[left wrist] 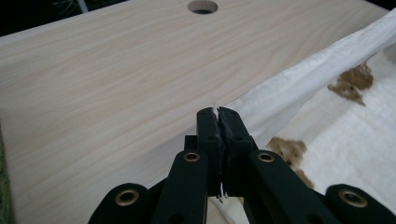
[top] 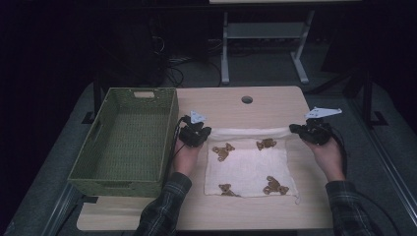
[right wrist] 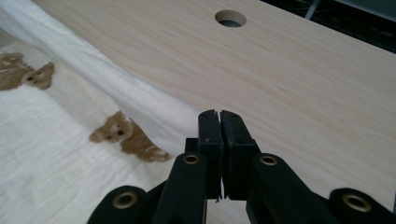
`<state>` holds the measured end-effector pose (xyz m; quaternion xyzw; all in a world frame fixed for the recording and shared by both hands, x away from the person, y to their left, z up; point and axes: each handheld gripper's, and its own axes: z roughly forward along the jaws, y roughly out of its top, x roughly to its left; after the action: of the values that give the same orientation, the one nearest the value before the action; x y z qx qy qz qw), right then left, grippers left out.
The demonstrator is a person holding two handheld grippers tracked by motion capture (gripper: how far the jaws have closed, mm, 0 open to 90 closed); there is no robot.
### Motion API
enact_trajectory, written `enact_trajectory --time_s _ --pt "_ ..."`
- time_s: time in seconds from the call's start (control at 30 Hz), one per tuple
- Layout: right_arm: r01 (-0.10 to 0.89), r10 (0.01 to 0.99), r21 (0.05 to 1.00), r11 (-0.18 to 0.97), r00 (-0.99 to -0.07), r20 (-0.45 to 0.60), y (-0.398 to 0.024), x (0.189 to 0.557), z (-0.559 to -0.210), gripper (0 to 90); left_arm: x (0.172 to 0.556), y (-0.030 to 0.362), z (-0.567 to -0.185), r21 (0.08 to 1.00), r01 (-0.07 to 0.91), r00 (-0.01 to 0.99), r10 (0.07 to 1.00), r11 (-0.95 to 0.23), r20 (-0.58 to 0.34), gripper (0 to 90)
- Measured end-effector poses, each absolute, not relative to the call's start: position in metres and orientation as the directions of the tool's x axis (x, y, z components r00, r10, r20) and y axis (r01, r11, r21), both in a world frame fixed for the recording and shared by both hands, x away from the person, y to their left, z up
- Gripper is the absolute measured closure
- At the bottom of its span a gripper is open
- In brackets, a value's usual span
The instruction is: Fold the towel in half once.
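your left gripper (top: 195, 132) and right gripper (top: 307, 131) each pinch a far corner of the white bear-print cloth (top: 248, 167), which lies mid-frame on the table (top: 255, 101), right of the green basket (top: 129, 140).

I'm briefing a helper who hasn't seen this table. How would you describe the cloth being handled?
On the pale wooden table, right of the green woven basket, lies a white cloth. Its far edge is pinched at each corner by the left gripper and right gripper. Brown teddy bears printed on it mark it out.
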<state>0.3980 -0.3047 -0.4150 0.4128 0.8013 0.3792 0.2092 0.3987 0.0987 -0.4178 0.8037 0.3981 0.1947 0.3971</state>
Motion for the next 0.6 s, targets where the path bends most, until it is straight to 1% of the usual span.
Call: enact_trajectory --time_s 0.2,0.23,0.37,0.6 --pt "0.502 0.820 0.793 0.345 -0.572 0.005 -0.306 0.377 -0.420 87.2 0.384 0.099 -0.419 0.777 0.483 0.631 0.776 -0.404 0.012 88.0" --pt "0.494 0.819 0.797 0.346 -0.574 0.001 -0.305 0.368 -0.423 87.2 0.379 0.099 -0.420 0.775 0.486 0.634 0.773 -0.404 0.006 88.0" --pt "0.499 0.811 0.788 0.361 -0.585 -0.001 -0.301 0.356 -0.425 87.2 0.366 0.101 -0.422 0.785 0.477 0.651 0.759 -0.395 -0.014 88.0" --pt "0.498 0.802 0.791 0.355 -0.597 0.016 -0.304 0.334 -0.428 87.1 0.346 0.109 -0.424 0.801 0.467 0.663 0.747 -0.374 -0.038 88.0"
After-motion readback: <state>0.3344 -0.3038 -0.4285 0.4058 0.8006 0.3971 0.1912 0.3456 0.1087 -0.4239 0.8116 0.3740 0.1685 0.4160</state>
